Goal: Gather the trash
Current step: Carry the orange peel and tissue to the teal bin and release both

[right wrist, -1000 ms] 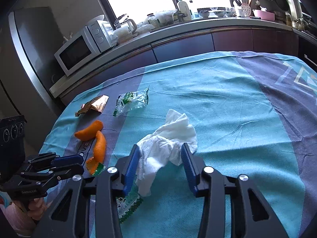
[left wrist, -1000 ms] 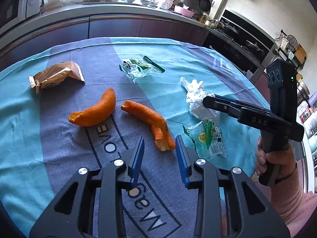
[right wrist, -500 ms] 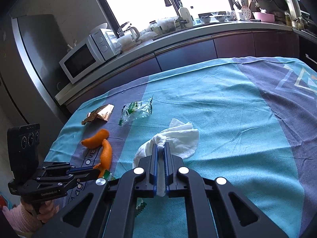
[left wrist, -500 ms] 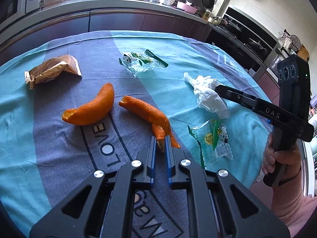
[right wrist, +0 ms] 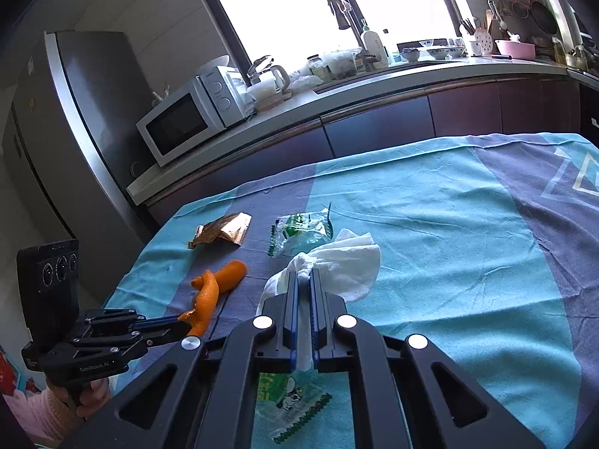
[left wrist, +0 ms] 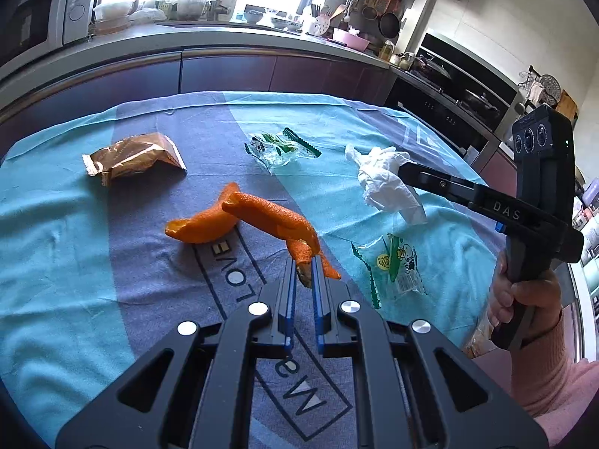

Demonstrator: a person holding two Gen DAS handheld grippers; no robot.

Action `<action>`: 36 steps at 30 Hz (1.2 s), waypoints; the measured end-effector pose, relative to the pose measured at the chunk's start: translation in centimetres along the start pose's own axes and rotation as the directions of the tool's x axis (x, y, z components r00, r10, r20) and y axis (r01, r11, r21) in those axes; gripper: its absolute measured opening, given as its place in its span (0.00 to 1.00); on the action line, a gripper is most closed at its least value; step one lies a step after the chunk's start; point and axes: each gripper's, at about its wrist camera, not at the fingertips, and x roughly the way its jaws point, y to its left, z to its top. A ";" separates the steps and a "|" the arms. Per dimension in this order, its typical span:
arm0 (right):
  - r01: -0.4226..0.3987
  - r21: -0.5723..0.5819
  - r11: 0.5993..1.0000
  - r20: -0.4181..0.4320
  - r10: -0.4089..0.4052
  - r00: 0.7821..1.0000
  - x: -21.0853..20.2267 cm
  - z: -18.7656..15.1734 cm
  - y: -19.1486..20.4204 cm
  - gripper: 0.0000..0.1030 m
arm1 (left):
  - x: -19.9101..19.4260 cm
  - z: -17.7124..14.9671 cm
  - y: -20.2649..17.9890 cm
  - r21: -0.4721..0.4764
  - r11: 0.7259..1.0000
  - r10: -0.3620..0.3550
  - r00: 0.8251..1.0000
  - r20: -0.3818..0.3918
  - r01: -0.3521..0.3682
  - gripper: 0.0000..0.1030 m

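Quick count of the trash on the tabletop [left wrist: 56, 232]: two orange peels, two clear green-printed wrappers, one gold foil wrapper [left wrist: 134, 157], one white tissue [left wrist: 385, 183].

The left gripper [left wrist: 303, 269] has its jaws clamped on the near tip of the long orange peel [left wrist: 273, 217]. That peel is off the cloth, its long axis running from the jaws up and away to the left, far end pointing toward the foil wrapper. It crosses in front of the second orange peel [left wrist: 202, 228], which lies flat on the grey stripe, so part of that one is hidden.

The right gripper [right wrist: 304, 280] has its jaws pinched tight on the tissue, which bunches up at the tips and fans out to the right in the right wrist view.

One clear wrapper [left wrist: 280, 147] sits further back, between the foil wrapper and the tissue. The other clear wrapper [right wrist: 292, 400] lies under the right gripper, half covered by its frame. Printing on both is too small to read.
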 end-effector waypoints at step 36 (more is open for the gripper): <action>-0.306 -0.166 0.937 -0.137 0.285 0.948 5.6 -1.3 14.4 0.04 | -11.6 -5.5 7.3 -0.126 0.985 0.134 0.987 0.093 -0.122 0.08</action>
